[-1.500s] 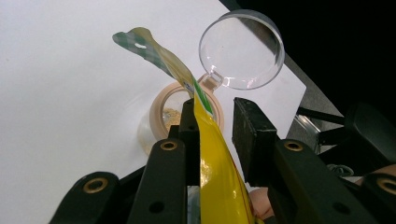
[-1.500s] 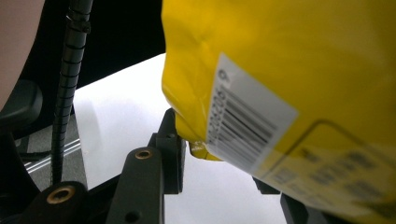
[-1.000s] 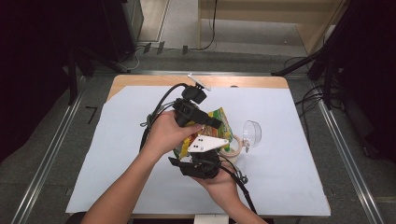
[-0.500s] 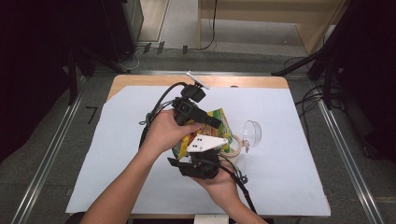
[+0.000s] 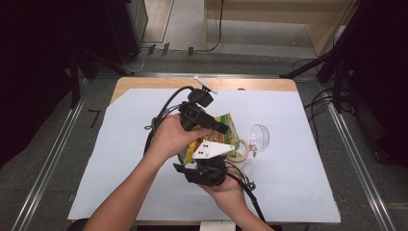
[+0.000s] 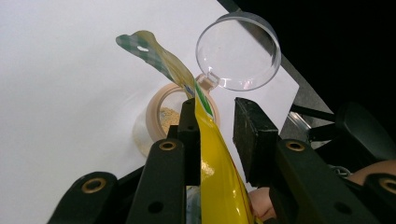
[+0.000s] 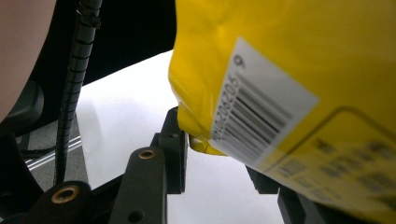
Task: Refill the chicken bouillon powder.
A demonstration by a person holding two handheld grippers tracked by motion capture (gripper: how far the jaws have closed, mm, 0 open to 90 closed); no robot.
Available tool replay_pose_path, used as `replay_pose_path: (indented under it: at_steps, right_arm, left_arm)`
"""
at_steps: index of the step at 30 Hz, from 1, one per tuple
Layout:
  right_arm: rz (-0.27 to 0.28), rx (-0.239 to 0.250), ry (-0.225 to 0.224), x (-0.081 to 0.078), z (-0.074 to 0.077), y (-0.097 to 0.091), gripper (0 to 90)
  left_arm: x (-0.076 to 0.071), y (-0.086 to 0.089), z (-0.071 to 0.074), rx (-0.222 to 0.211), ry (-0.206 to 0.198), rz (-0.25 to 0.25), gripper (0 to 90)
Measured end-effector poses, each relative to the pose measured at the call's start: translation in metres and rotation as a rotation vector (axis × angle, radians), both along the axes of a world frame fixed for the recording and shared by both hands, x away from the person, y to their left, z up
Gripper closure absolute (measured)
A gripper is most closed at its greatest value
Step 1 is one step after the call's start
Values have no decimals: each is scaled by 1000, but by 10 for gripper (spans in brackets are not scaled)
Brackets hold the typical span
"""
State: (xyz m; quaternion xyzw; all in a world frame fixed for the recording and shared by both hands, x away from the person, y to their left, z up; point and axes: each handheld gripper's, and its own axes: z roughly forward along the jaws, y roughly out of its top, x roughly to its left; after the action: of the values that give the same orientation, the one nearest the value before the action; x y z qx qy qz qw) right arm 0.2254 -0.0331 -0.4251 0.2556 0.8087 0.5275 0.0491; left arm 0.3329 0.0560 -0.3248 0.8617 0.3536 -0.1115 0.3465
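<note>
A yellow snack bag [image 5: 228,123] hangs tilted above the table between both grippers. My left gripper [image 5: 220,129] is shut on its upper part; in the left gripper view the bag [image 6: 215,163] lies between the jaws of the left gripper [image 6: 215,109], its torn top hanging over a peach-rimmed jar [image 6: 156,116] holding yellow crumbs. The jar's clear hinged lid [image 6: 238,51] stands open. My right gripper [image 5: 211,158] holds the bag from below: the bag's bottom corner [image 7: 201,140] sits between the jaws of the right gripper [image 7: 217,154], with a barcode label facing the camera. The bag hides the far jaw.
The jar [image 5: 242,150] and its lid [image 5: 260,137] stand on white paper [image 5: 120,159] covering the wooden table [image 5: 144,83]. Black cables [image 5: 161,113] trail from the grippers. Metal rails [image 5: 353,144] run along both sides of the table.
</note>
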Motion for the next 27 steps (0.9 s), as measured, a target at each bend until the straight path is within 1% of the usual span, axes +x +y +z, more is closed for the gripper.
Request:
replay_pose_path:
  at_steps: [4, 5, 9, 11, 17, 20, 27]
  right_arm:
    - [-8, 5, -1, 0, 1, -1, 652]
    - [-9, 6, -4, 0, 2, -1, 653]
    - [-10, 16, 8, 0, 0, -1, 655]
    - [-11, 10, 3, -1, 0, -1, 658]
    - [-9, 6, -1, -1, -1, -1, 659]
    - [-6, 0, -7, 0, 0, -1, 665]
    - [-5, -3, -8, 0, -1, -1, 665]
  left_arm:
    - [-3, -2, 3, 0, -38, 2, 741]
    - [-3, -2, 4, 2, -41, 2, 742]
    - [-2, -3, 2, 9, -32, 0, 746]
    - [-2, -2, 1, 3, -27, 1, 746]
    - [-2, -2, 1, 3, -26, 3, 746]
    - [-1, -1, 0, -3, -15, 5, 744]
    - [-1, -1, 0, -4, -14, 6, 742]
